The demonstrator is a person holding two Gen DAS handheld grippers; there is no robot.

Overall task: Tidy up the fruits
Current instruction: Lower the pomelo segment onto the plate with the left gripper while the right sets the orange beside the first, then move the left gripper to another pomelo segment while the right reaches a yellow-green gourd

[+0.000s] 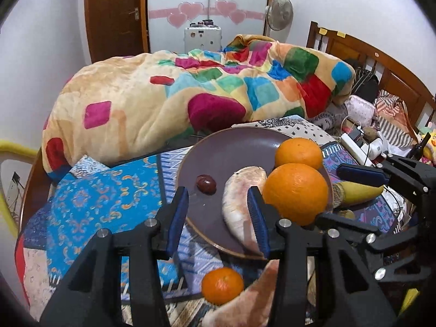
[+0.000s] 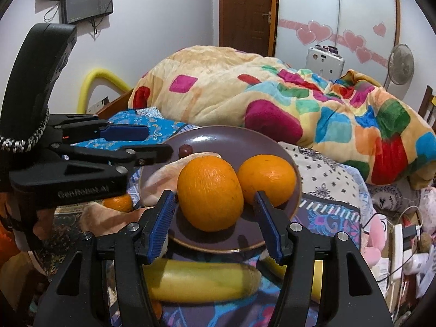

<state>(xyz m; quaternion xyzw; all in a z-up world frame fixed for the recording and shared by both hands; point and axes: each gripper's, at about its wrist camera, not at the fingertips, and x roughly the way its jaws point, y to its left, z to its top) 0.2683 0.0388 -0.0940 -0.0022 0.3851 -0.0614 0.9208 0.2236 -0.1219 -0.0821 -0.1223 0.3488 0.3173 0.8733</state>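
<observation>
**Fruit gathered on purple plate**

Oranges, two of them, sit touching on the purple plate [image 2: 218, 139]: the near orange [image 2: 210, 193] and the far orange [image 2: 267, 179]. Beside them lie a pale mango [image 1: 242, 199] and a small dark red fruit [image 1: 206, 183]. The plate rests on the bed's patterned cover [image 1: 109, 190]. A tangerine [image 1: 222, 286] and a banana [image 2: 201, 280] lie off the plate. Left tongs [image 1: 218, 218] and right tongs [image 2: 215, 226] both gape wide, holding nothing.
</observation>
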